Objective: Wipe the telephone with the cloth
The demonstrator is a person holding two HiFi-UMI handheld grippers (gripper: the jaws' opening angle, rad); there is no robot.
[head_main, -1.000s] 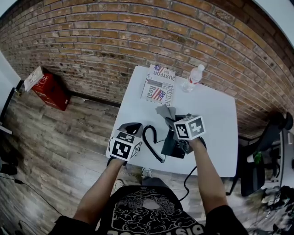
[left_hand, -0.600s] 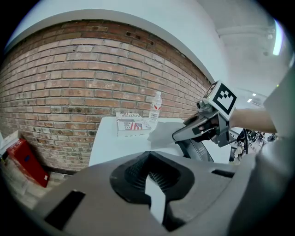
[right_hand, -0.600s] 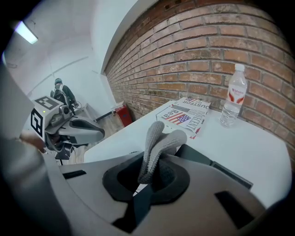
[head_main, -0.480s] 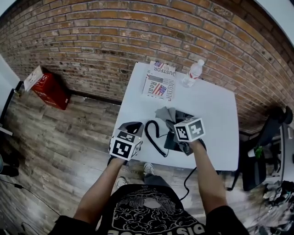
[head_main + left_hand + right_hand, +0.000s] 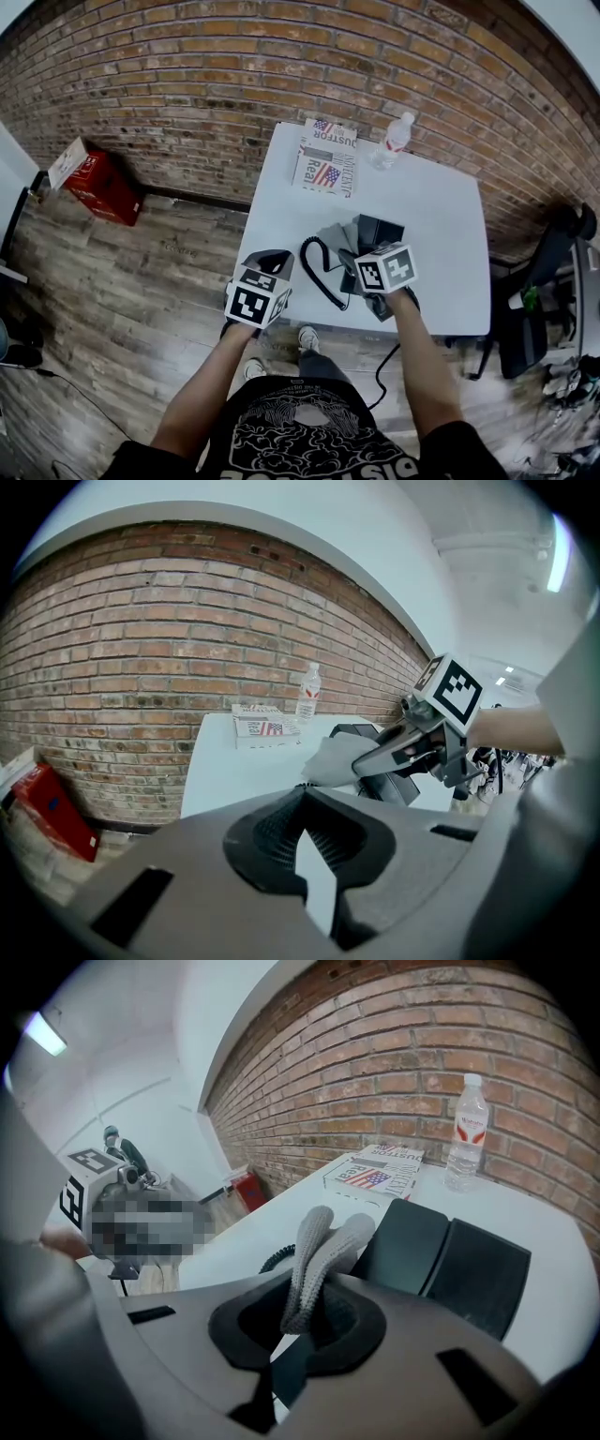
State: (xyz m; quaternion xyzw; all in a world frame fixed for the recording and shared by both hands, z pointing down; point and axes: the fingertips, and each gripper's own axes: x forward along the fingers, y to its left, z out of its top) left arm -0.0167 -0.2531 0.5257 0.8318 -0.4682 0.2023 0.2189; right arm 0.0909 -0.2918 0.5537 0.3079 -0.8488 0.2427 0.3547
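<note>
A black telephone (image 5: 378,232) lies on the white table (image 5: 441,225), and its coiled cord (image 5: 317,267) runs off to the left. My right gripper (image 5: 351,247) is shut on a grey cloth (image 5: 334,232), holding it against the phone's left side. In the right gripper view the cloth (image 5: 323,1241) sticks up from the right gripper (image 5: 302,1290), beside the phone (image 5: 441,1255). My left gripper (image 5: 272,256) hovers at the table's near left edge, shut and holding nothing. The left gripper view shows the left gripper (image 5: 302,803) aimed at the cloth (image 5: 333,759) and the right gripper (image 5: 363,763).
A flag-printed book (image 5: 325,169) and a water bottle (image 5: 392,150) stand at the table's far edge by the brick wall. A red box (image 5: 94,178) sits on the wooden floor at left. An office chair (image 5: 553,281) stands to the right.
My right gripper has drawn the cloth back toward the near side, so more of the phone's far part shows. The left gripper has barely moved.
</note>
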